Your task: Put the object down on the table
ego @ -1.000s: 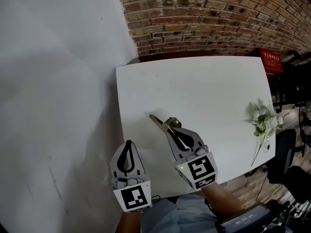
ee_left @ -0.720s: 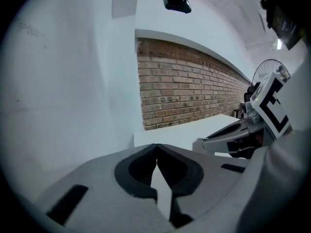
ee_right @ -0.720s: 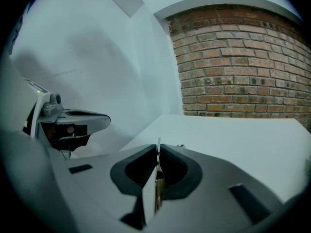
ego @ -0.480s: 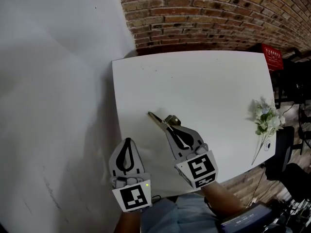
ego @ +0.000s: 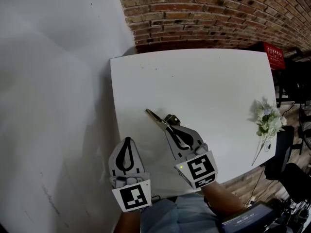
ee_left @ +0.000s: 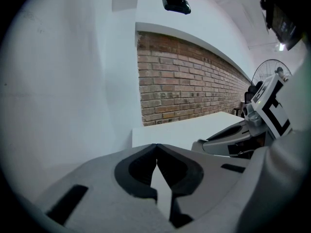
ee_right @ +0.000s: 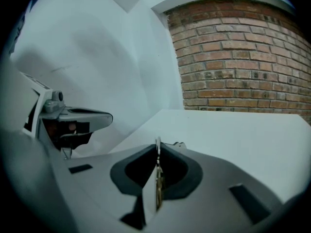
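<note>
1. Right gripper (ee_right: pixel 157 145): jaws narrow, pads clamped on a thin metal object (ee_right: pixel 158 181) held on edge between them. In the head view its brassy tip sticks out past the jaw tips.
2. Left gripper (ee_left: pixel 156 148): jaws closed tip to tip with nothing between them. It is idle, at the table's near-left corner, just beside the right gripper.
3. Object's place: over the near-left part of the table (ego: pixel 209 86), angled toward the table's left edge. I cannot tell whether it touches the top; my guess is that it is just above.
4. Step in hand, as I judge it, is lowering to set down. I plan to bring the protruding tip and the lower edge onto the table first, then level the gripper so the object lies flat instead of balancing on edge.
5. I'll part the jaws only slightly and slowly. A thin plate may cling to one pad, so I'll draw straight back along the jaw line, not upward.
6. Risk: the table's left edge is near the tip. I'll keep the release toward the table's middle so nothing slides off.
7. Surroundings: a sprig of artificial flowers (ego: pixel 265 121) at the table's right edge, well apart. A brick wall (ego: pixel 209 13) stands beyond the table's far edge and a white wall (ego: pixel 53 81) along its left.
8. Nothing lies on the table under the set-down spot. Only the left gripper is close, and it is not in the way.
</note>
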Demonstrator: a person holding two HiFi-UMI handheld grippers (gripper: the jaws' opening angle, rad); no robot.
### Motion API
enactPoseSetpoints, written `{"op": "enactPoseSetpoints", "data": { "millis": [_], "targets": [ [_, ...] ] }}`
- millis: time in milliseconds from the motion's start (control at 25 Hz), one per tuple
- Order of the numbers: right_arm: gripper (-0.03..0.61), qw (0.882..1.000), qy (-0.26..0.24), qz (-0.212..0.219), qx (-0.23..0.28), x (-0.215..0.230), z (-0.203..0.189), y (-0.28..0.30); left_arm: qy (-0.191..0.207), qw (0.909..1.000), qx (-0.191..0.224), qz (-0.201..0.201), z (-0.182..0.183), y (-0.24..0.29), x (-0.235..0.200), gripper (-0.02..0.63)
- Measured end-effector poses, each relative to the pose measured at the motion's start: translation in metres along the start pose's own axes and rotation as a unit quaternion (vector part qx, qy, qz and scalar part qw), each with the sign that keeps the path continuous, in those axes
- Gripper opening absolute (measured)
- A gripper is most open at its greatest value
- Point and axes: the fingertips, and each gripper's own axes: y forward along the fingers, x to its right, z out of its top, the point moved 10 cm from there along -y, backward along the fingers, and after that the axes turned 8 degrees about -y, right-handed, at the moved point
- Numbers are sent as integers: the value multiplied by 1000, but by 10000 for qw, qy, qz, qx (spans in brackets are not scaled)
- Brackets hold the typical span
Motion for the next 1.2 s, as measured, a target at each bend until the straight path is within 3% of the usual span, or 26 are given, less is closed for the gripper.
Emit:
{"op": "enactPoseSetpoints", "data": {
  "millis": [1200],
  "targets": [
    [87, 9997, 189, -148, -8, 23, -11, 13, 39, 9998, -196, -21, -5, 18, 1, 9]
  ]
}}
